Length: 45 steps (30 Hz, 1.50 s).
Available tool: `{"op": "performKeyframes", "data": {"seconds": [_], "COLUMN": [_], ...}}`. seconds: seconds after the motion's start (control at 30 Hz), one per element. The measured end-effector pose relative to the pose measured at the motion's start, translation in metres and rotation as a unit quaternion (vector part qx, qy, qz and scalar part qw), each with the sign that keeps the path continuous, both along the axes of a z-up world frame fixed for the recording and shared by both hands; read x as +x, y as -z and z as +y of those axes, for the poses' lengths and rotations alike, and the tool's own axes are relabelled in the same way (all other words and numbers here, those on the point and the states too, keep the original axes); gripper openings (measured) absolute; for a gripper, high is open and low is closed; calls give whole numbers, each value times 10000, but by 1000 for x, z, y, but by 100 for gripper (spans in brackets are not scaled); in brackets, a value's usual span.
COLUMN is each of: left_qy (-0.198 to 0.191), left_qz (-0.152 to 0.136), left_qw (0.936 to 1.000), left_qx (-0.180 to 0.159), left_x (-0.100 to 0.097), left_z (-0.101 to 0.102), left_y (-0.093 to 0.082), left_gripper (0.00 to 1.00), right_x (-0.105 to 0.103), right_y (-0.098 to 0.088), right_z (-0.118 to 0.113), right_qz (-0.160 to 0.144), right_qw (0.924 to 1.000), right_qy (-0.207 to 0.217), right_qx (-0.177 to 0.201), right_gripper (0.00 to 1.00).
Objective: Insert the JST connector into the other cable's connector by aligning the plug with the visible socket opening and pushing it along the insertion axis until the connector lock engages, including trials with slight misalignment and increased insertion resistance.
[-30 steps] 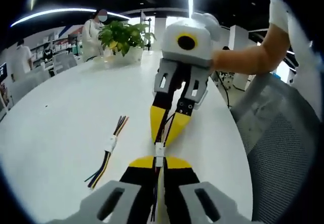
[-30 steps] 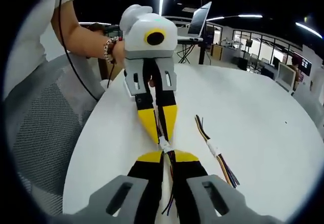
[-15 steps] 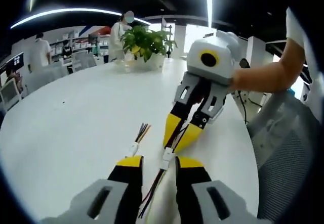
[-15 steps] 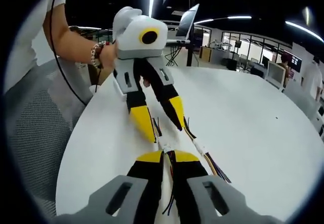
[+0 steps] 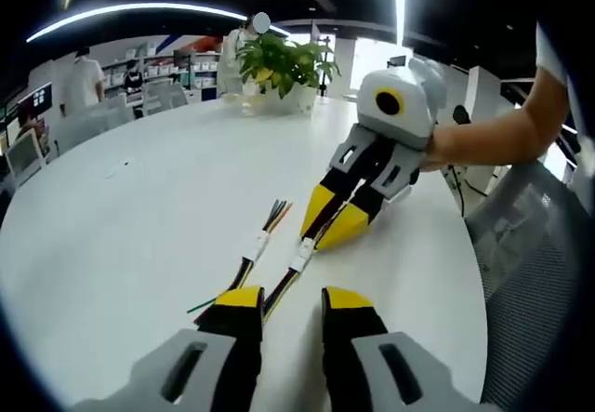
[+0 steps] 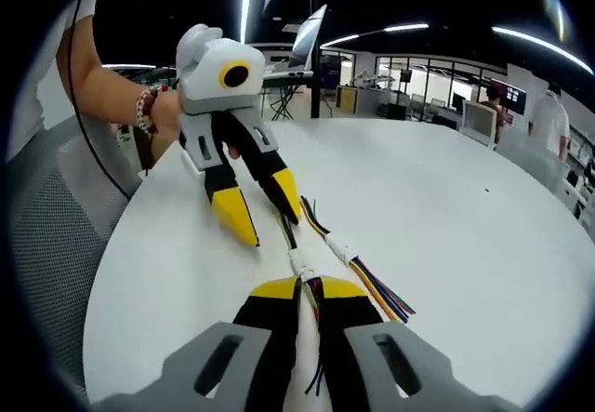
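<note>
A white JST connector (image 5: 302, 256) lies low over the white table (image 5: 139, 217), with thin wires running out of both its ends. My right gripper (image 5: 321, 235) is shut on the wires at its far end. In the right gripper view that connector (image 6: 299, 263) sits just past my right gripper (image 6: 310, 286). My left gripper (image 5: 293, 299) is open, and the wires trail loose between its jaws. From the right gripper view, the left gripper (image 6: 270, 224) stands spread, a little back from the connector.
A second cable with a white connector (image 5: 256, 245) and multi-coloured wires (image 6: 381, 291) lies on the table beside the first. A potted plant (image 5: 279, 63) stands at the far edge. A mesh chair (image 5: 530, 272) is at the table's rim. People stand in the background.
My left gripper has opened, let go of the cable and drawn back from the connector. My right gripper stays shut on the wires.
</note>
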<state>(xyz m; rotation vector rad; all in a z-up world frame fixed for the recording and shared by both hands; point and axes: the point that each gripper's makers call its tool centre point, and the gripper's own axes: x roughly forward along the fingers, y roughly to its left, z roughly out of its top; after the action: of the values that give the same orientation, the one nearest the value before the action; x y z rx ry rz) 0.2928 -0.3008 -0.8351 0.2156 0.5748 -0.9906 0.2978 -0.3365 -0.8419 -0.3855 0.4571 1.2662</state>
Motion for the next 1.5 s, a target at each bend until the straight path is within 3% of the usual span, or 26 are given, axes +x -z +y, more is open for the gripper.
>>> {"op": "performKeyframes", "data": {"seconds": [0.53, 0.77, 0.93, 1.07, 1.17, 1.27, 1.37, 1.5], "left_qy": [-37, -124, -121, -104, -137, -242, -436, -588], "left_qz": [83, -52, -160, -288, -406, -519, -745, -766], "left_qw": [10000, 9999, 9997, 9994, 9990, 9980, 9960, 9948], "left_qx": [38, -57, -135, -185, -147, -260, -210, -330], "left_x": [-1, 3, 3, 4, 6, 6, 5, -5], "left_z": [2, 2, -1, 0, 11, 21, 38, 55], "left_y": [6, -7, -19, -35, -50, -69, -86, -105], "left_gripper": [19, 19, 19, 19, 19, 19, 21, 22], "right_x": [2, 11, 16, 21, 21, 18, 13, 3], "right_y": [5, -13, -32, -63, -76, -86, -96, -113], "right_z": [-3, -6, -6, -5, -13, -24, -37, -50], "right_qz": [253, 250, 176, 411, 290, 481, 392, 288], "right_qw": [9995, 9982, 9969, 9883, 9885, 9825, 9812, 9796], "right_qy": [167, 421, 557, 855, 889, 1149, 1267, 1400], "right_qx": [61, 334, 522, 1196, 1191, 1384, 1401, 1413], "right_gripper": [13, 15, 17, 17, 18, 22, 24, 24]}}
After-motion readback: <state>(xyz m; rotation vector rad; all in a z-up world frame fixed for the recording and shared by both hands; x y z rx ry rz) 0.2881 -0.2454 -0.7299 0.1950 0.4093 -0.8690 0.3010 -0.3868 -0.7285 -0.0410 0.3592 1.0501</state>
